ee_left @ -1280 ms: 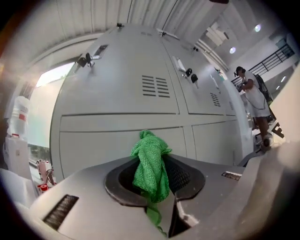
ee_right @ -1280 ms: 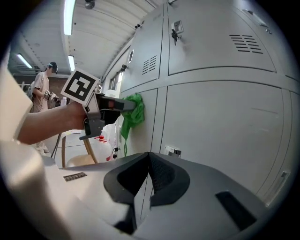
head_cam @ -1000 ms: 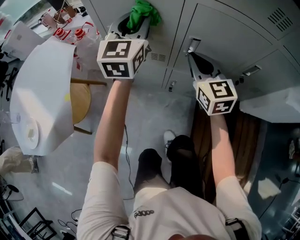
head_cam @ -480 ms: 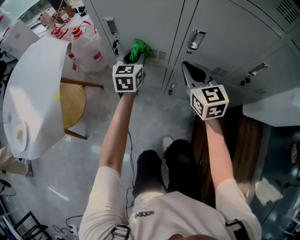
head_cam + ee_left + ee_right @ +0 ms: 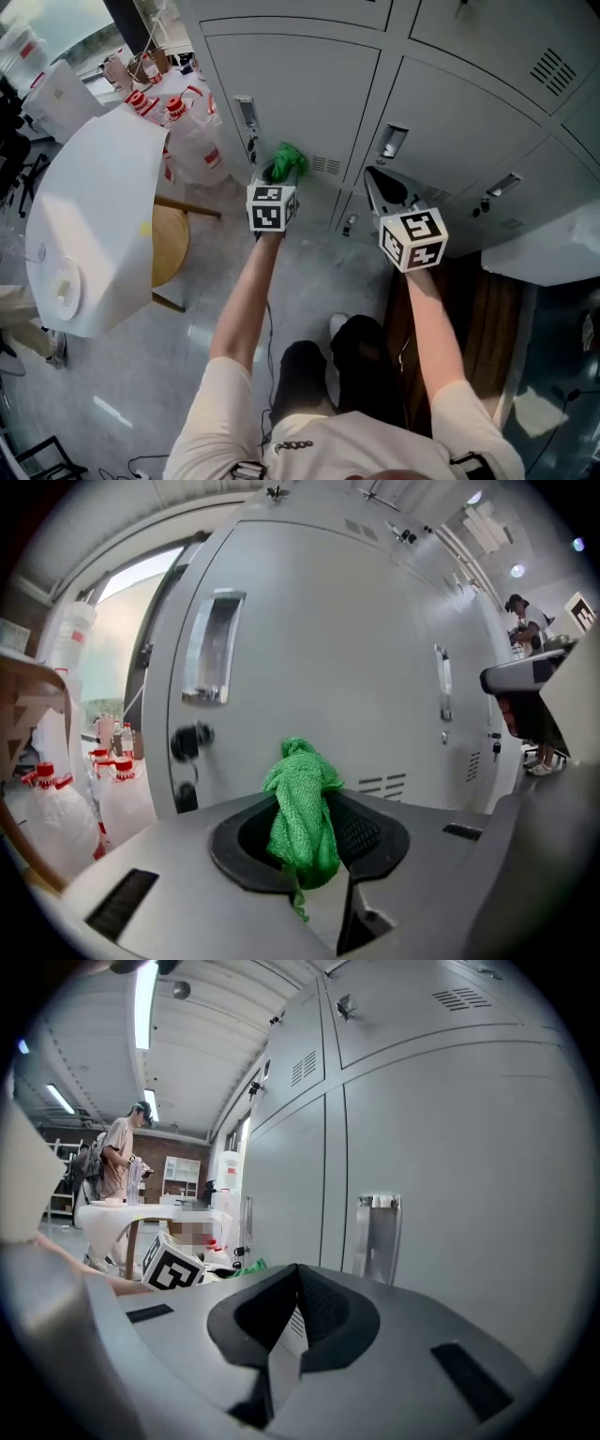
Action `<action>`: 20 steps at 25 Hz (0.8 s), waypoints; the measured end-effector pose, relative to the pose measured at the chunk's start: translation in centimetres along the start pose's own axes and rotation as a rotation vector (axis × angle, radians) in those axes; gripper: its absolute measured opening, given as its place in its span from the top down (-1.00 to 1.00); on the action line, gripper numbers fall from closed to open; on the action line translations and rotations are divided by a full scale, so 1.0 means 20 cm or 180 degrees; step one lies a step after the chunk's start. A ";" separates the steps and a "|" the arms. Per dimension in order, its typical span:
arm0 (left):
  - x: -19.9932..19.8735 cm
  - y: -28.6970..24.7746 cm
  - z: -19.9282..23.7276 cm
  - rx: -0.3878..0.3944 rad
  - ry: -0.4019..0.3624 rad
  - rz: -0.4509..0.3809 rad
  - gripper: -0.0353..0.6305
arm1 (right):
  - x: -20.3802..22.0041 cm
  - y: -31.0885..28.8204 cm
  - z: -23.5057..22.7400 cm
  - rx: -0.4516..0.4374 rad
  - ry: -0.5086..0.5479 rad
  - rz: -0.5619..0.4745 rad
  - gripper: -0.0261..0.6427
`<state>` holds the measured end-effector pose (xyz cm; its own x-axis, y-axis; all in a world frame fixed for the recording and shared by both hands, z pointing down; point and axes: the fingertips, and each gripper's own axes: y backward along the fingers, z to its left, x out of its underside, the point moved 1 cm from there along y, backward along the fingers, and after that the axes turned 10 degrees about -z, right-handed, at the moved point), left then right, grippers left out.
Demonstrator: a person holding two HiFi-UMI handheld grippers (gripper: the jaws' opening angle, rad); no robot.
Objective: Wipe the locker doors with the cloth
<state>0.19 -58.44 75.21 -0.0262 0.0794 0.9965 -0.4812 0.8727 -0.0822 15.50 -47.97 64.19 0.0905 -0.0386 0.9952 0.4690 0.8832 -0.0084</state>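
Loosely bunched green mesh cloth

Left hand-held gripper holds crumpled green cloth close to lower part of grey metal locker door. Right hand-held gripper just below neighbouring door's handle.

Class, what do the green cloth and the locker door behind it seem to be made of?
The cloth looks like soft open-weave fabric, matt; the mesh texture and limp folds show it. The locker door is probably painted sheet metal, smooth pale grey, with punched vent slots.
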 end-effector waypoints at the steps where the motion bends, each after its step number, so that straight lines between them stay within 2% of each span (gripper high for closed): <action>1: -0.09 0.01 0.01 -0.0002 -0.0049 -0.0060 0.56 | -0.05 -0.01 0.00 -0.0004 0.0020 -0.0028 0.90; 4: -0.45 0.06 0.01 -0.0008 -0.0252 -0.0292 0.56 | -0.17 0.00 0.01 -0.0019 0.0053 0.0024 0.90; 7: -0.93 0.12 0.00 -0.0096 -0.0475 -0.0608 0.56 | -0.27 0.00 0.01 -0.0039 0.0066 0.0142 0.90; 9: -1.24 0.15 0.01 -0.0129 -0.0527 -0.0859 0.56 | -0.35 0.00 0.00 -0.0031 0.0092 0.0212 0.90; 11: -1.46 0.19 0.06 -0.0191 -0.0531 -0.1007 0.56 | -0.43 0.00 0.01 -0.0014 0.0077 0.0261 0.90; 14: -1.59 0.23 0.19 -0.0364 -0.0521 -0.1051 0.56 | -0.53 -0.02 0.04 -0.0019 -0.0003 0.0254 0.90; 17: -1.57 0.25 0.36 -0.0610 -0.0441 -0.0982 0.56 | -0.58 -0.05 0.09 -0.0079 -0.0020 0.0305 0.90; 18: -1.55 0.26 0.41 -0.0678 -0.0468 -0.0950 0.56 | -0.59 -0.05 0.11 -0.0107 -0.0026 0.0333 0.90; 20: -1.49 0.27 0.48 -0.0798 -0.0715 -0.0880 0.56 | -0.60 -0.05 0.17 -0.0165 -0.0042 0.0376 0.90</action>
<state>-10.02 -60.75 45.16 -0.1297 -0.2563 0.9579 -0.2699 0.9387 0.2146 10.96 -46.87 52.53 0.1364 0.0707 0.9881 0.5005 0.8558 -0.1303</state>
